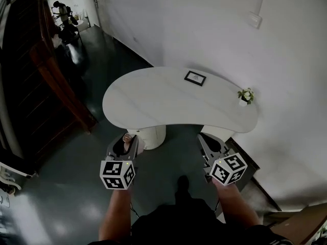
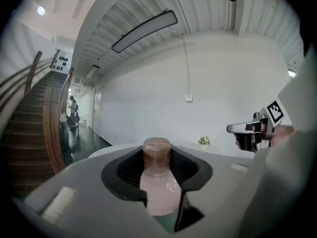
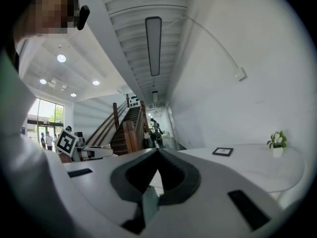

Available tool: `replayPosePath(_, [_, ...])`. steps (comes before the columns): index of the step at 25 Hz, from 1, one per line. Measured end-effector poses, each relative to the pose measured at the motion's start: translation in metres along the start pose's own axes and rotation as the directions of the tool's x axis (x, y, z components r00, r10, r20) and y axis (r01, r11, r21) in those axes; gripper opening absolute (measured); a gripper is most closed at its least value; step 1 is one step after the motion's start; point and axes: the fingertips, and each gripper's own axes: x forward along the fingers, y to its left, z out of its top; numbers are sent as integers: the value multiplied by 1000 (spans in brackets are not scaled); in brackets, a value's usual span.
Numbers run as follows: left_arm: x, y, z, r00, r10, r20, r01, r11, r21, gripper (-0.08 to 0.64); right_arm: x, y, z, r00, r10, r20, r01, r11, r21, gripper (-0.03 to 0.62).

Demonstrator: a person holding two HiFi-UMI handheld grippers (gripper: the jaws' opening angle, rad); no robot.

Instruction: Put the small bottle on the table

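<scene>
Nearest to us, at the bottom of the head view, the person's two bare forearms point(image 1: 116, 213) reach forward, each ending in a grey two-jaw gripper with a black-and-white marker cube. The left gripper point(image 1: 127, 143), lower left of centre, has its jaws spread fairly wide and pressed on a small pale pink translucent bottle with a brown cap point(image 1: 126, 146). We see the bottle held over the dark glossy floor point(image 1: 76, 198), just short of the near edge of the white kidney-shaped table point(image 1: 153, 101), not on it. The left gripper view puts the left gripper point(image 2: 157, 155) in its lower middle, the bottle point(image 2: 158, 185) upright between the black pads, cap uppermost. The right gripper point(image 1: 207, 143), lower right of centre, is empty; in the right gripper view point(image 3: 158, 151) its jaw tips meet with nothing between them. Only the head view shows us the floor and the table's white pedestal point(image 1: 150, 136). A small black-framed picture point(image 1: 195, 77) and a small green plant in a white pot point(image 1: 246, 96) lie on the tabletop's far side. The gripper views alone show ceiling lights, and the right one adds a window at its far left.
</scene>
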Motion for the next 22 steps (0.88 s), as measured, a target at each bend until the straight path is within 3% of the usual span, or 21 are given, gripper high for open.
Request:
replayPosePath(10, [136,-13,29,999,29,-19,-29,1000,-6,152,74,-120,15,997,56,-43,-55,998,21,-8])
replayPosePath(22, [207,-22,64,999,28,21,-28,1000,10,152,114,-171,38,991,121,-55,-120,993,23,-8])
